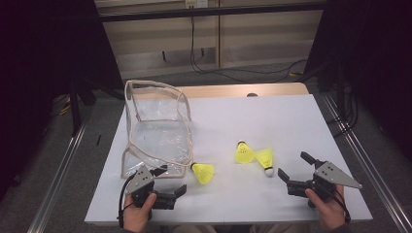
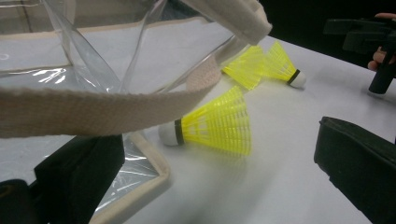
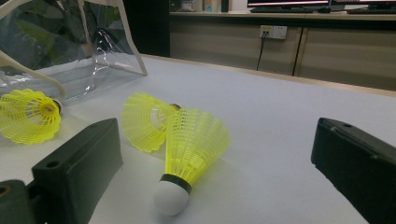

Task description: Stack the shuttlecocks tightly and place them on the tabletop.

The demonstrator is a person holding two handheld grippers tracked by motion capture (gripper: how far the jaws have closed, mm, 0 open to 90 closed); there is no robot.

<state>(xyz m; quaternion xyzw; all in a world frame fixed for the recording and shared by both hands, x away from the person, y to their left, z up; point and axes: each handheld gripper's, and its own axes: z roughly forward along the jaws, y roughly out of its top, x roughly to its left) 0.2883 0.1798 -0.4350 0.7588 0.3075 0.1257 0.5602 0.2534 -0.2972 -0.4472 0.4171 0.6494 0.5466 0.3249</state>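
Observation:
Three yellow shuttlecocks lie on the white table (image 1: pixel 272 116). One shuttlecock (image 1: pixel 204 173) (image 2: pixel 215 123) rests with its cork against the lower corner of a clear bag (image 1: pixel 155 131) with beige trim. My left gripper (image 1: pixel 172 179) (image 2: pixel 217 172) is open just in front of it, holding nothing; its left jaw lies on the bag's edge. The other two shuttlecocks (image 1: pixel 244 153) (image 1: pixel 266 159) lie touching each other. My right gripper (image 1: pixel 294 165) (image 3: pixel 219 177) is open right beside the nearer one (image 3: pixel 191 149), whose white cork points at it.
The bag's beige strap (image 2: pixel 93 109) arches across the left gripper view, close to the camera. The bag (image 3: pixel 70 42) stands open at the table's left. Bare white table stretches behind and to the right. Cables (image 1: pixel 243 73) run on the floor beyond the far edge.

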